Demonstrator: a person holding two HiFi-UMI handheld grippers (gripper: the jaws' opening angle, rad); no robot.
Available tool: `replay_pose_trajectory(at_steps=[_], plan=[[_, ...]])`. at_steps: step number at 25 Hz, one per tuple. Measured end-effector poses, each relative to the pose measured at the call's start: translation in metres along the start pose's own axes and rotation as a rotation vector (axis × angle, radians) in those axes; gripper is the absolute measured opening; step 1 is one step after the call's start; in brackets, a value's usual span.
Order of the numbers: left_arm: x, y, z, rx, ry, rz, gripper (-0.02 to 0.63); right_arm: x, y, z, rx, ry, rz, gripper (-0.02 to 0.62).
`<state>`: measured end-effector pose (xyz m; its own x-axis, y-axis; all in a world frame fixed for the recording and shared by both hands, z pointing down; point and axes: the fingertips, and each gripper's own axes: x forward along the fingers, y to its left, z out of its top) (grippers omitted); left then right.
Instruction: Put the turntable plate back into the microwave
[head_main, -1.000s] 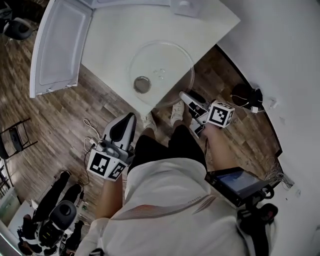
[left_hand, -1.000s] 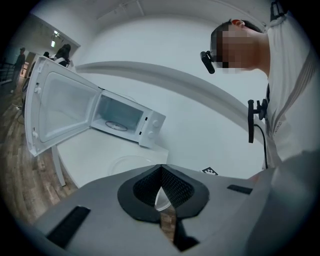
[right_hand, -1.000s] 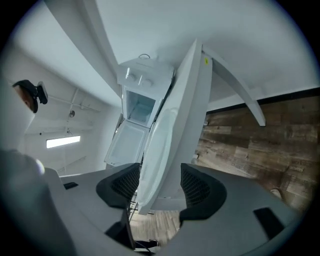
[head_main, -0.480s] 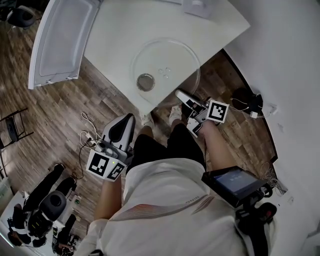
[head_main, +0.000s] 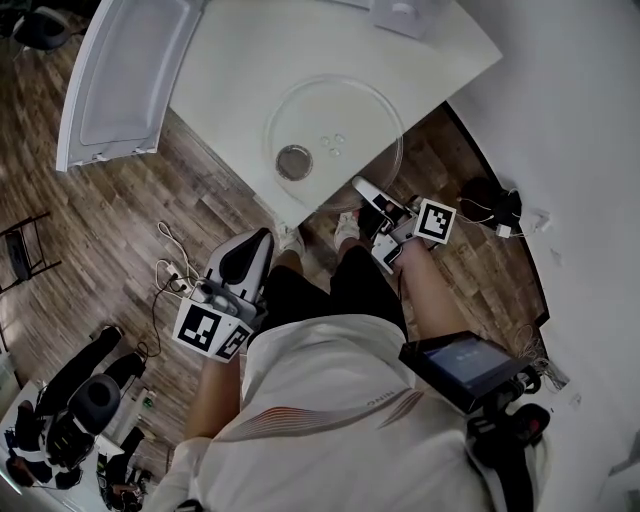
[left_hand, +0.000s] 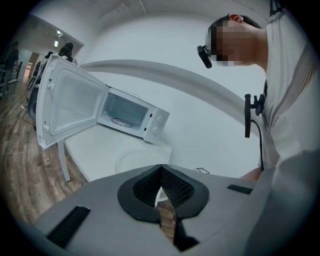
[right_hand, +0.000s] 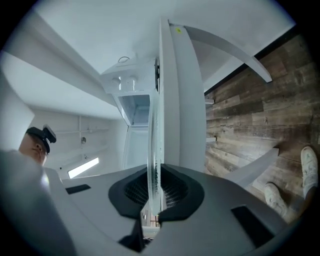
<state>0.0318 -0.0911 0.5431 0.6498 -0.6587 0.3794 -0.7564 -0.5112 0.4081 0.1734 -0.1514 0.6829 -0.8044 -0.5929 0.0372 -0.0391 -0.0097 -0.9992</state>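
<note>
The clear glass turntable plate (head_main: 335, 130) lies flat on the white table (head_main: 230, 70), its near rim over the table's edge. My right gripper (head_main: 362, 187) is at that near rim. In the right gripper view the plate's edge (right_hand: 154, 135) runs straight between the pads, and the jaws of the right gripper (right_hand: 155, 172) have just been closing and now press on it. My left gripper (head_main: 262, 235) hangs low beside the person's leg, away from the table; in its own view the left gripper (left_hand: 160, 169) has its pads touching with nothing in them. The microwave (left_hand: 130, 117) stands with its door (head_main: 120, 80) swung wide open.
A small round grey object (head_main: 293, 160) shows at the plate's near-left part. Camera gear (head_main: 80, 420) and cables (head_main: 165, 275) lie on the wooden floor at the left, beside a chair (head_main: 20, 255). A white wall (head_main: 580, 120) bounds the right side.
The right gripper has rolled and its jaws have closed onto the plate's near rim. The left gripper has hardly shifted. The plate has stayed in place on the table.
</note>
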Motion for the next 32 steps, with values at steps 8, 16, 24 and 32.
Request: replay_pose_trajectory(at_steps=[8,16,24,32], plan=[[-0.006,0.003,-0.007,-0.003,0.012,-0.015,0.011,0.002,0.003,0.0,0.004,-0.036,0.049,0.028],[-0.013,0.008,-0.005,-0.017,0.005,-0.017,0.011,0.0,0.015,-0.003,-0.056,-0.094,0.068,0.028],[-0.029,0.013,0.013,-0.03,-0.046,-0.034,0.011,0.018,0.067,-0.01,-0.125,-0.103,0.094,0.028],[-0.048,0.018,0.051,-0.004,-0.133,-0.104,0.011,0.044,0.119,-0.012,-0.136,-0.18,0.113,0.028]])
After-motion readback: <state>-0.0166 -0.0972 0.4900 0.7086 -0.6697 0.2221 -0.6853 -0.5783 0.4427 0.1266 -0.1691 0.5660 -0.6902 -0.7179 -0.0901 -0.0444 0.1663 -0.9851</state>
